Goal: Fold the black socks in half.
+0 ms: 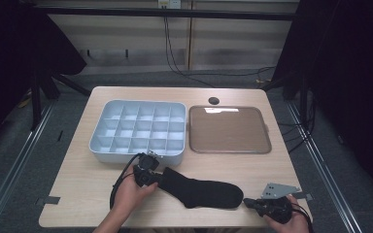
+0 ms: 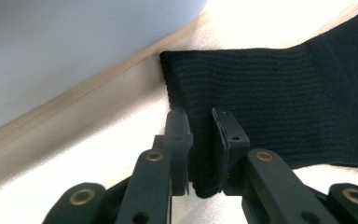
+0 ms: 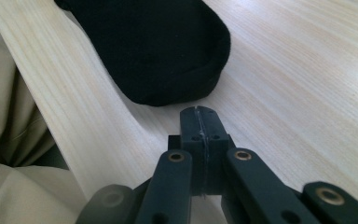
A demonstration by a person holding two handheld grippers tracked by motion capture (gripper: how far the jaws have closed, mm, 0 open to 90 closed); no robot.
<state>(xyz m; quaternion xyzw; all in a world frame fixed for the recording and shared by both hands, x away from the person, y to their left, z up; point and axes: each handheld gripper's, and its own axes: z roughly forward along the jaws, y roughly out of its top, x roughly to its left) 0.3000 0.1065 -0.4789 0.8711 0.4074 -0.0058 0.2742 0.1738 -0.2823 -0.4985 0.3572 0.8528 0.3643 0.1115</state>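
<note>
While pinching the black sock (image 1: 199, 191) by its ribbed cuff with the left gripper (image 1: 160, 175), has the cloth lying flat at six o'clock on the table (image 1: 77, 194), cuff toward nine o'clock and toe toward three. Clamps a bunched fold of cuff between the pads in the left gripper view, though hard to judge from so close how firmly. Takes the cuff, by the look of it, because the thick ribbing gives a sure bite and a free end to fold or roll from. Parks the right gripper (image 1: 246, 200) just off the toe at four o'clock, jaws clenched together on nothing, tips apart from the cloth, well set to catch that end next. Has the grey divided box (image 1: 136, 156) at twelve o'clock of the cuff, just beside it, a fair guess for where the bundle belongs, and the flat brown tray (image 1: 267, 141) off at one o'clock
</note>
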